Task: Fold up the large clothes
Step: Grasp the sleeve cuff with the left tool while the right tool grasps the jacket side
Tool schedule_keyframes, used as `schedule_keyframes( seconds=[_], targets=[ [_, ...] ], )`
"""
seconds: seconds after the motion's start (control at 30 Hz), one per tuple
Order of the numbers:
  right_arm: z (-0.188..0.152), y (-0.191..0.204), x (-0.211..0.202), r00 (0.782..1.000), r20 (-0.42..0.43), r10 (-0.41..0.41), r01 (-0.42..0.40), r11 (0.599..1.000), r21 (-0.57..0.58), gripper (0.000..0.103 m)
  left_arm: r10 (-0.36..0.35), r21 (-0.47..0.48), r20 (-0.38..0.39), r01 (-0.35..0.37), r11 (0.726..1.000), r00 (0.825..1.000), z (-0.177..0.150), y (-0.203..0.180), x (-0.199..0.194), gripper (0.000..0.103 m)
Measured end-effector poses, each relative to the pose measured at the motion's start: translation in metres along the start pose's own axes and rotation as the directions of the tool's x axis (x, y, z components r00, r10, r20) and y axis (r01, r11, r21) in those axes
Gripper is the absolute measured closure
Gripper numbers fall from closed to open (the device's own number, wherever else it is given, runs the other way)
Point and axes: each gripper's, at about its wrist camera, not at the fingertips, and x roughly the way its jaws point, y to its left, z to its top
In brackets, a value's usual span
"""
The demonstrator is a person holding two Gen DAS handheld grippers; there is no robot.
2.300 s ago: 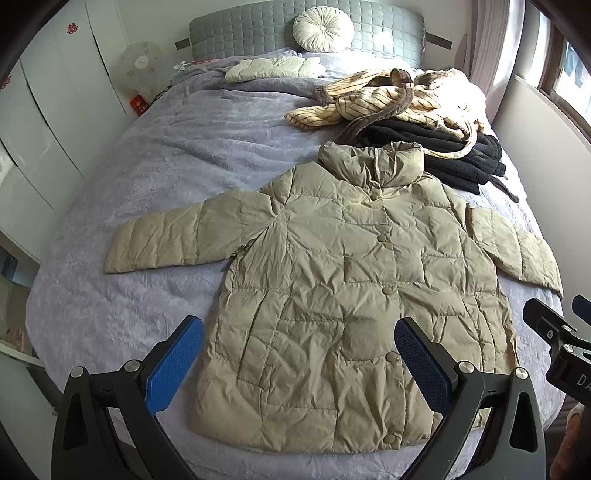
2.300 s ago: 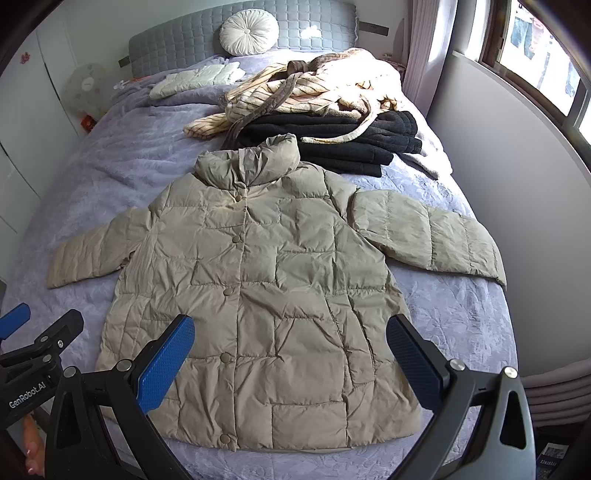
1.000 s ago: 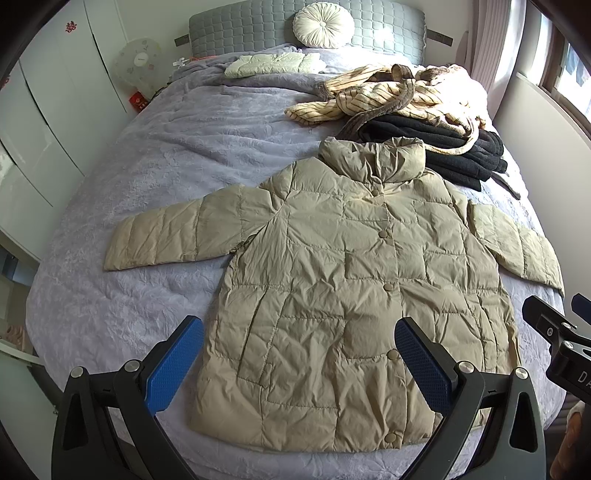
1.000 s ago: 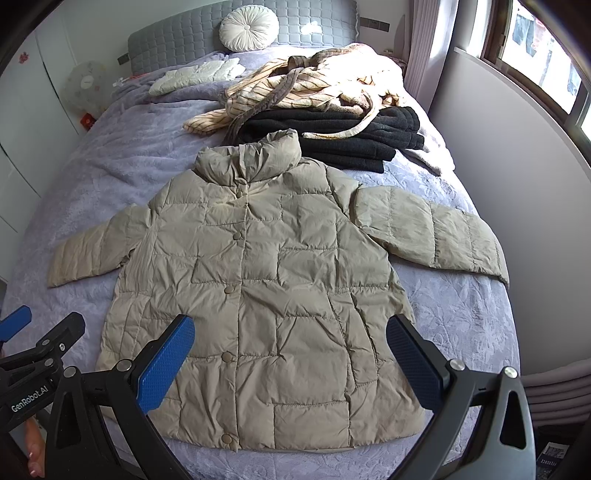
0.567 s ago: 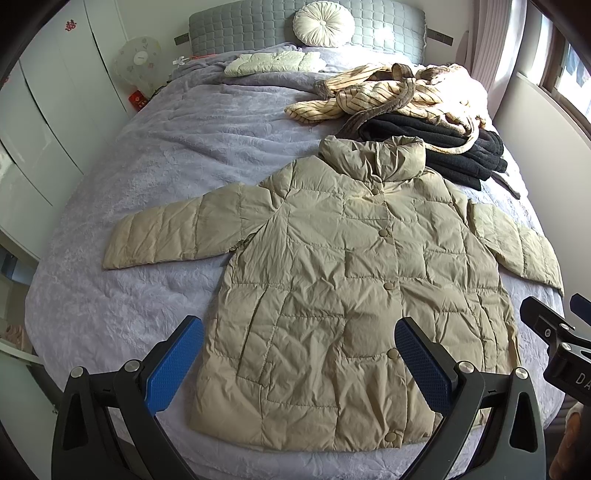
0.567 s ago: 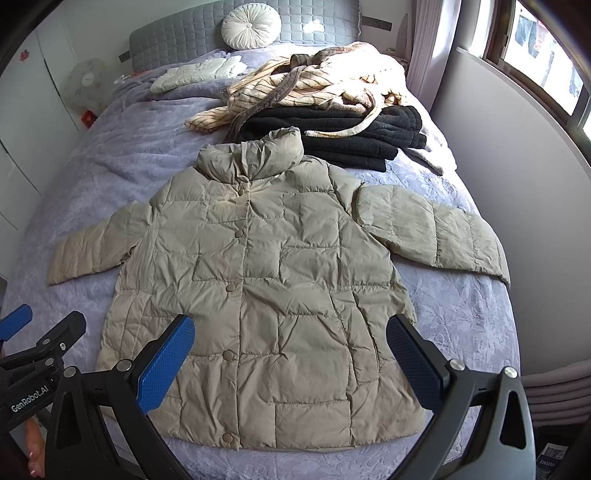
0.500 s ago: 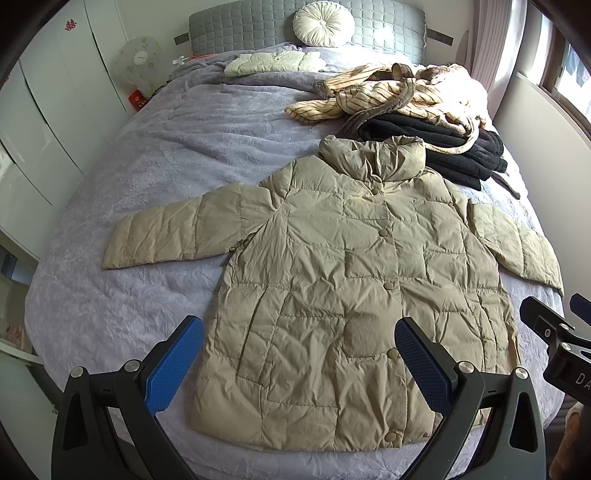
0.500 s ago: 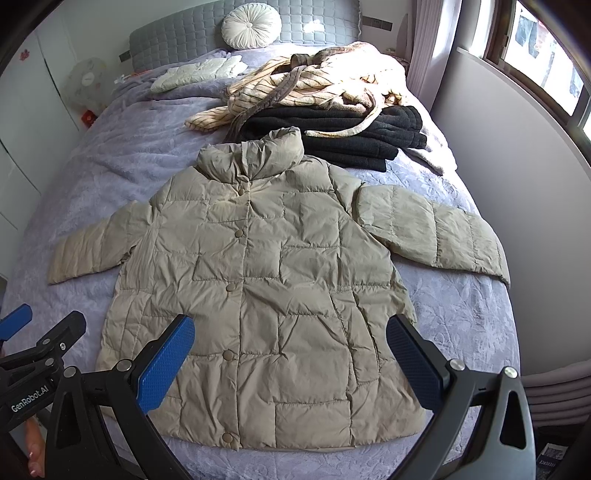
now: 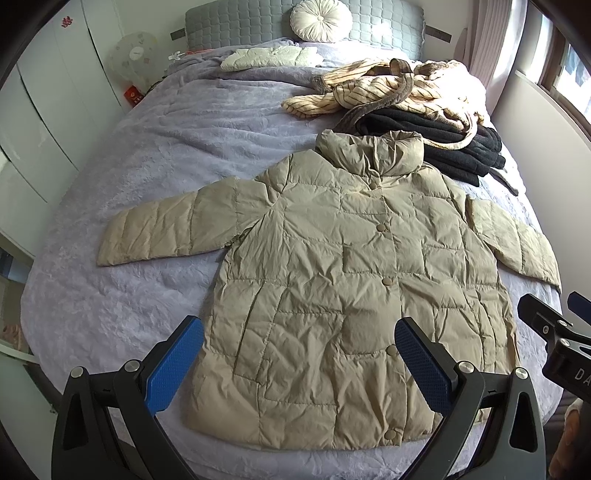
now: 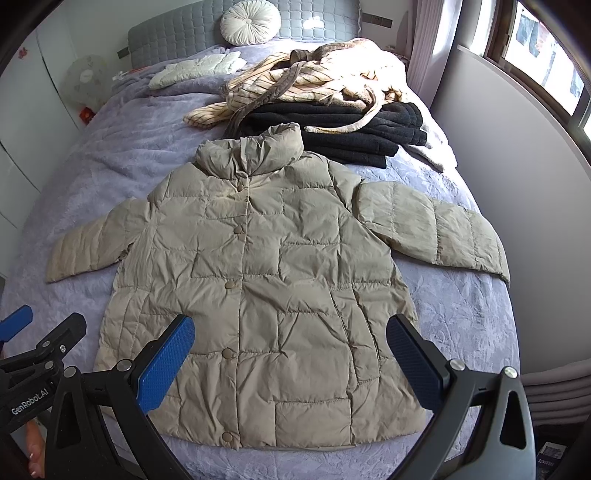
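Both the left gripper (image 9: 299,363) and the right gripper (image 10: 290,360) hover spread wide and empty over the hem of the beige puffer jacket (image 9: 354,266), which runs collar-away, each sleeve nearest its own-side gripper.

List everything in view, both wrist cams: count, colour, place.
puffer jacket: 1, beige, spread flat, buttoned, front up, mid-bed, sleeves out
striped robe: 1, cream with brown stripes, heaped on the dark pile
dark folded garments: 1 pile, black, beyond the jacket's collar
pale quilted garment: 1, off-white, near the headboard
round cushion: 1, white, against the headboard
headboard: 1, grey, quilted
bedspread: 1, lilac
fan: 1, white, left of the bed
wardrobe doors: white, left wall
window: right wall
left gripper: blue pads, open, over the hem
right gripper: blue pads, open, over the hem
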Motion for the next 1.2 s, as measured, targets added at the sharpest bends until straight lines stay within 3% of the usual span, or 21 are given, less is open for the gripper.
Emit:
schedule_keyframes(
  seconds=[0.17,0.3,0.47,0.67,0.8,1.07,1.2],
  targets=[
    [-0.008,0.0,0.006,0.999,-0.04,0.024,-0.023,1.0,0.016,0.0,-0.03,-0.016,-0.036,0.029,0.999,0.999,-0.01,0.009,0.01,0.0],
    [-0.014,0.011,0.017,0.996,-0.084,0.03,-0.029,0.999,0.014,0.0,-0.061,-0.054,-0.083,0.057,0.997,0.995,0.0,0.03,0.03,0.0],
    [-0.018,0.04,0.036,0.992,-0.116,0.052,-0.055,0.998,-0.015,0.0,-0.132,-0.145,-0.119,0.114,0.983,0.984,0.008,0.072,0.066,0.0],
    [-0.031,0.081,0.063,0.972,-0.155,0.179,-0.181,0.984,0.003,0.0,-0.165,-0.282,-0.106,0.13,0.951,0.981,0.016,0.145,0.121,0.0],
    [-0.036,0.125,0.096,0.945,-0.267,0.19,-0.214,0.975,-0.061,0.0,-0.185,-0.4,-0.084,0.137,0.906,0.979,0.02,0.201,0.166,0.0],
    [-0.048,0.17,0.133,0.921,-0.329,0.206,-0.249,0.964,-0.093,0.0,-0.252,-0.578,-0.012,0.199,0.792,0.968,0.033,0.309,0.262,0.0],
    [-0.046,0.174,0.14,0.926,-0.316,0.206,-0.25,0.962,-0.107,0.0,-0.255,-0.663,0.017,0.202,0.721,0.967,0.039,0.353,0.297,0.0]
  ],
)
